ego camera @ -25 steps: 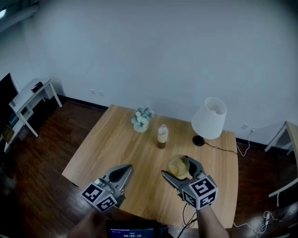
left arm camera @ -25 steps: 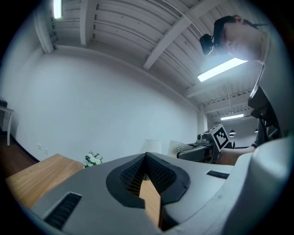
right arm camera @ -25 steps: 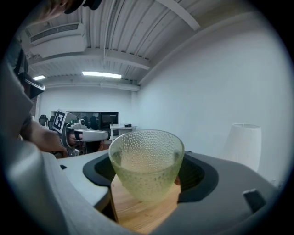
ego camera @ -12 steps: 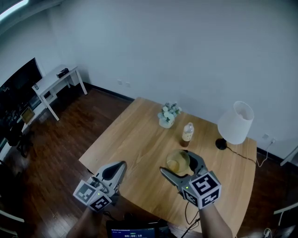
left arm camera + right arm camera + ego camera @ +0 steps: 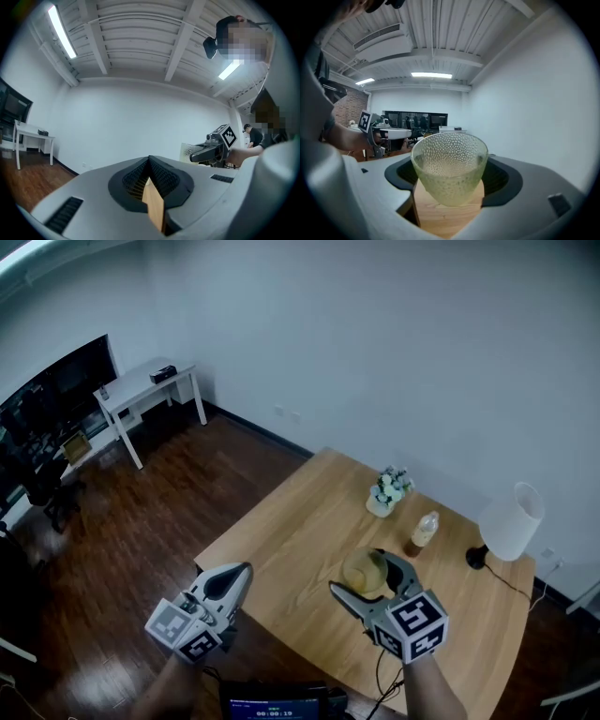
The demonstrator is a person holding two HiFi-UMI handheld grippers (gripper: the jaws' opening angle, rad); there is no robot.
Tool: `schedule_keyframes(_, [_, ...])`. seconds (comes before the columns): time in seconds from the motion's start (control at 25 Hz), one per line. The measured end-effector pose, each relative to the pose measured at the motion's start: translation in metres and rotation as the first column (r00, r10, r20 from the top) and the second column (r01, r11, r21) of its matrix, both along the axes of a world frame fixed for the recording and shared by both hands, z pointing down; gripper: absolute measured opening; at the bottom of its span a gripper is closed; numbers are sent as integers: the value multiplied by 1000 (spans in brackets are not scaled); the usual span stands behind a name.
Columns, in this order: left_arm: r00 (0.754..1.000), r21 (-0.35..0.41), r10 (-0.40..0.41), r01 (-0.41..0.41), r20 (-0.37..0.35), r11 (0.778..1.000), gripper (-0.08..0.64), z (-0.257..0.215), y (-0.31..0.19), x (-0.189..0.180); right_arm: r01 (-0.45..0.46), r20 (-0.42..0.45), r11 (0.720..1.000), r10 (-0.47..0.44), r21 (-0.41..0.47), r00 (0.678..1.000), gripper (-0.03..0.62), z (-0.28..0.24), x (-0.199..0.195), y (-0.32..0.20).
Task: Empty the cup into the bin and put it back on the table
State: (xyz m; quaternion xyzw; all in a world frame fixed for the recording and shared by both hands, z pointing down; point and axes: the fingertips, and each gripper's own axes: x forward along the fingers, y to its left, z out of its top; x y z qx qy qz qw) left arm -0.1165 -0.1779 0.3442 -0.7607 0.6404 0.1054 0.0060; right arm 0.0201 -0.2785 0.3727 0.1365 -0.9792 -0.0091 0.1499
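Note:
A dimpled, yellowish glass cup (image 5: 363, 569) is held above the near part of the wooden table (image 5: 300, 540); my right gripper (image 5: 359, 576) is shut on it. In the right gripper view the cup (image 5: 450, 164) stands upright between the two jaws, and I cannot make out anything inside it. My left gripper (image 5: 234, 576) hangs off the table's near left edge, over the floor, shut and holding nothing. In the left gripper view its jaws (image 5: 150, 183) meet with only a sliver of wood showing between them. No bin is in view.
On the table's far side stand a small potted plant (image 5: 387, 493), a plastic bottle (image 5: 423, 532) and a white lamp (image 5: 512, 521) with a black cord. A white side desk (image 5: 150, 390) and dark screens (image 5: 52, 395) stand at the left across the dark wood floor.
The view has swung left, so the table sits further right and more floor and the white desk show. The left gripper now hangs past the table's edge. The cup stays in the right gripper.

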Motion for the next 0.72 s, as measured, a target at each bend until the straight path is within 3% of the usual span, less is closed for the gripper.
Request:
schedule_keyframes(0.32, [997, 29, -74, 74, -1, 997, -6, -2, 34, -80, 66, -17, 998, -66, 8, 998, 394, 0, -86, 31])
schedule_keyframes(0.72, [995, 24, -104, 104, 6, 994, -5, -1, 88, -145, 147, -1, 989, -147, -4, 989, 394, 5, -176, 82])
